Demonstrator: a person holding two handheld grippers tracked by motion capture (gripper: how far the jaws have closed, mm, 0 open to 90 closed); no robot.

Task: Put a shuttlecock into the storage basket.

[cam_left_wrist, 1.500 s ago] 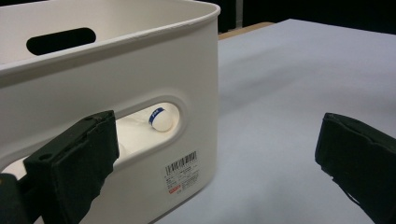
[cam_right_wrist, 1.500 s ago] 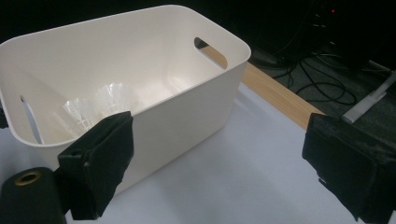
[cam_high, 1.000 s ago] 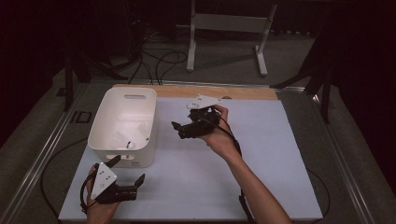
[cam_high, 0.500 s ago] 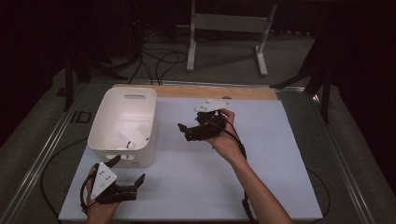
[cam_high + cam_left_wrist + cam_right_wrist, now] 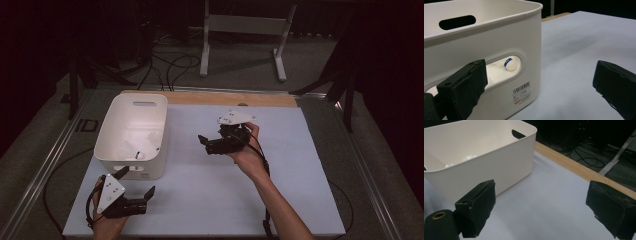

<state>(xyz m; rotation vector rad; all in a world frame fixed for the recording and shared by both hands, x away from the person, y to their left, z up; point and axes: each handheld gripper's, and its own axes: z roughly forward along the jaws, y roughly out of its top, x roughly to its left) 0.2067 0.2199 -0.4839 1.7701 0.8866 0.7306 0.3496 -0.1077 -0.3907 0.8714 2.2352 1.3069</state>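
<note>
From the high view, a white bin (image 5: 132, 135) sat on the left part of the pale table (image 5: 300, 190), close to the far wooden edge. The left gripper (image 5: 136, 192) rested low near the front edge, just in front of the bin, and its jaws were wide apart with nothing between them. The right gripper (image 5: 206, 143) was held up over the middle of the table, to the right of the bin, jaws apart too and holding nothing. In the left gripper view, the bin (image 5: 486, 45) was very close. A small white thing with a blue band (image 5: 510, 64) showed through its handle hole. A sticker with a barcode (image 5: 522, 93) was on the wall below, but its tiny words were too small to read. In the right gripper view, the bin (image 5: 481, 162) stood to the left, with something crinkly and clear (image 5: 465, 158) inside it.
</note>
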